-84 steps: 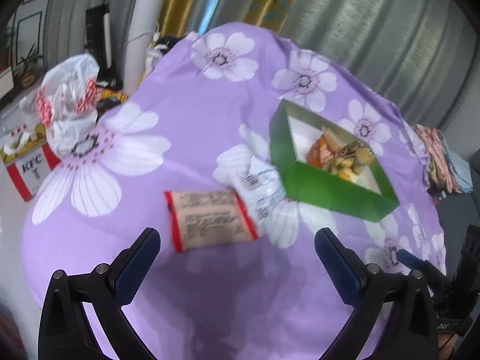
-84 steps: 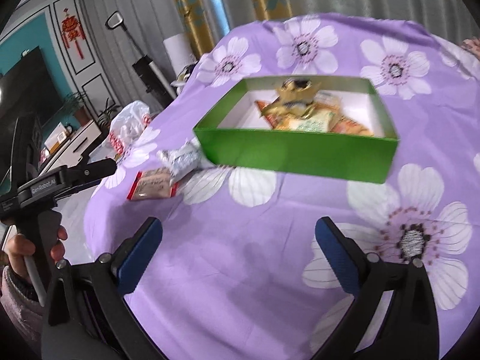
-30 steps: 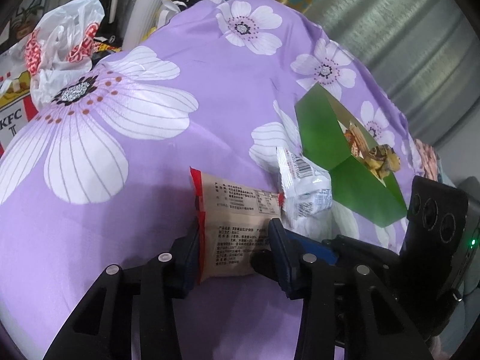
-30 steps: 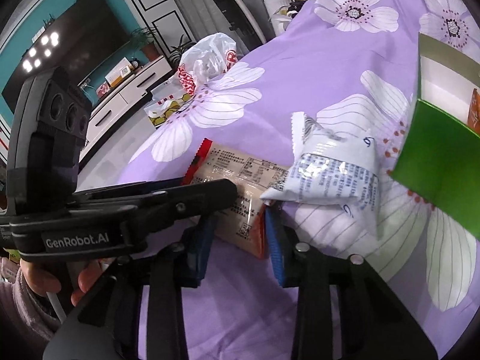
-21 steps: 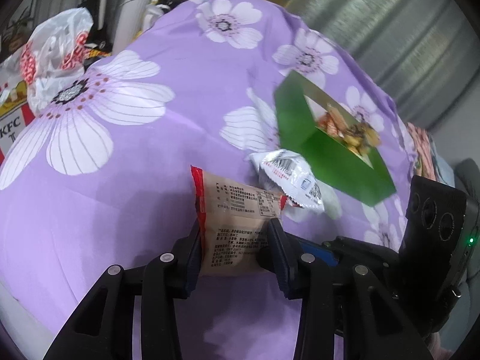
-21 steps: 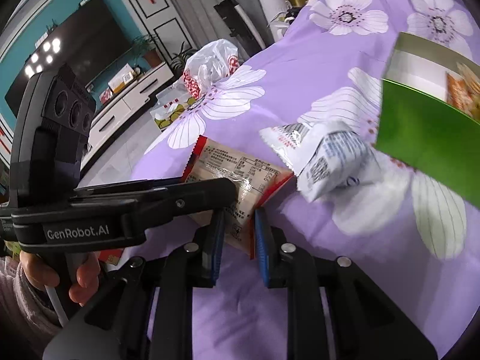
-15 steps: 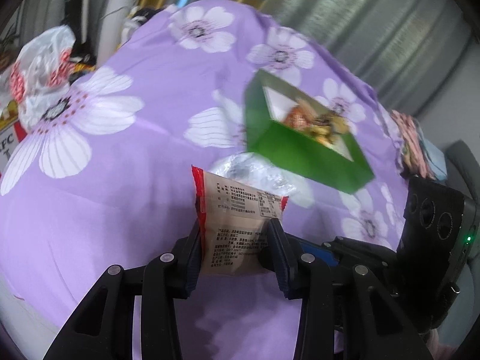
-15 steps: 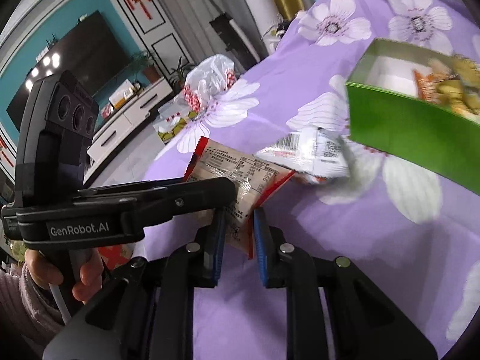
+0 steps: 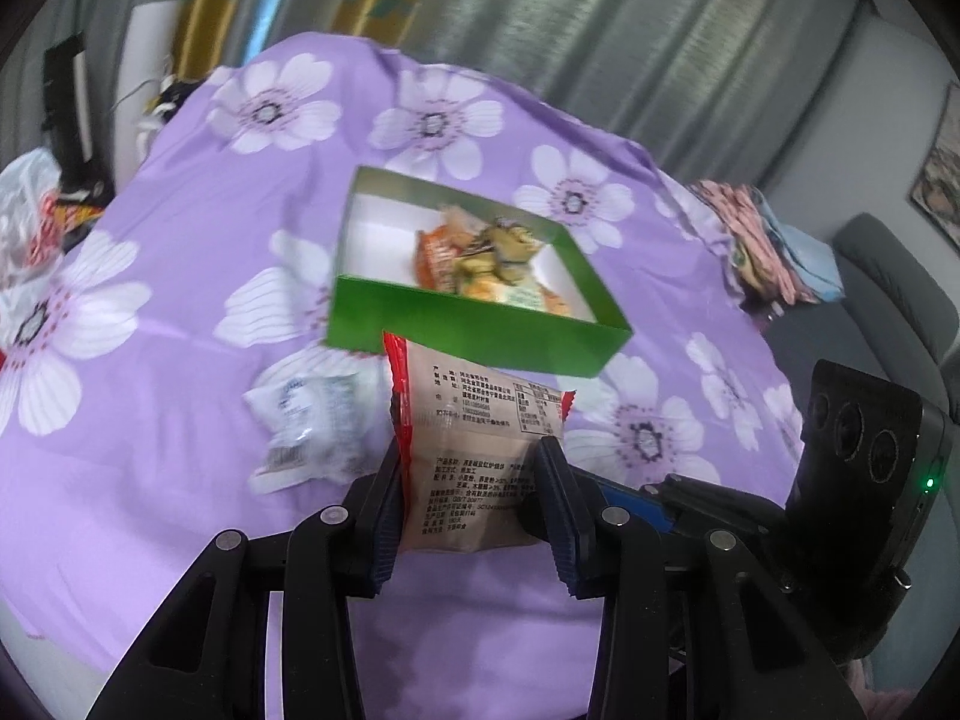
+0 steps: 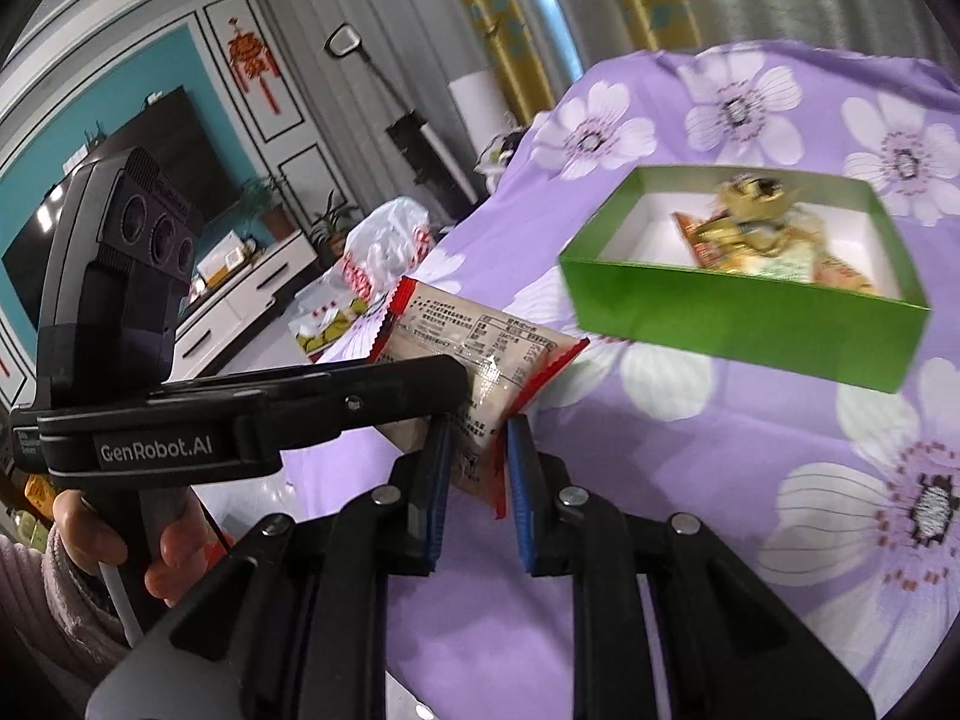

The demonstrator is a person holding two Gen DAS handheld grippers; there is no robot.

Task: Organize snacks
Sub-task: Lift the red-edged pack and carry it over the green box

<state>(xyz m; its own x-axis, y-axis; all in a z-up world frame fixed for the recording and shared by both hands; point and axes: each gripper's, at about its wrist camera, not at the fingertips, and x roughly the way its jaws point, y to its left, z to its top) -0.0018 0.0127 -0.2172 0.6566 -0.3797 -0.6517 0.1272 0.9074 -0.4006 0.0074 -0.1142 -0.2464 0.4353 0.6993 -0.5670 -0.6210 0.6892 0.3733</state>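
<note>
Floral purple tablecloth (image 9: 180, 276): green box (image 9: 474, 342), white packet (image 9: 306, 426)

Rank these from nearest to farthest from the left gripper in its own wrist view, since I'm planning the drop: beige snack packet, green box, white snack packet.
1. Beige snack packet, between the left gripper jaws.
2. White snack packet, lying left.
3. Green box, straight ahead.

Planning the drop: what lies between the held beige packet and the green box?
In the left wrist view, only bare purple cloth separates the beige packet from the green box.

Snack packet (image 9: 474, 420) before box (image 9: 480, 330), second packet (image 9: 306, 426) left, on tablecloth (image 9: 180, 276)
</note>
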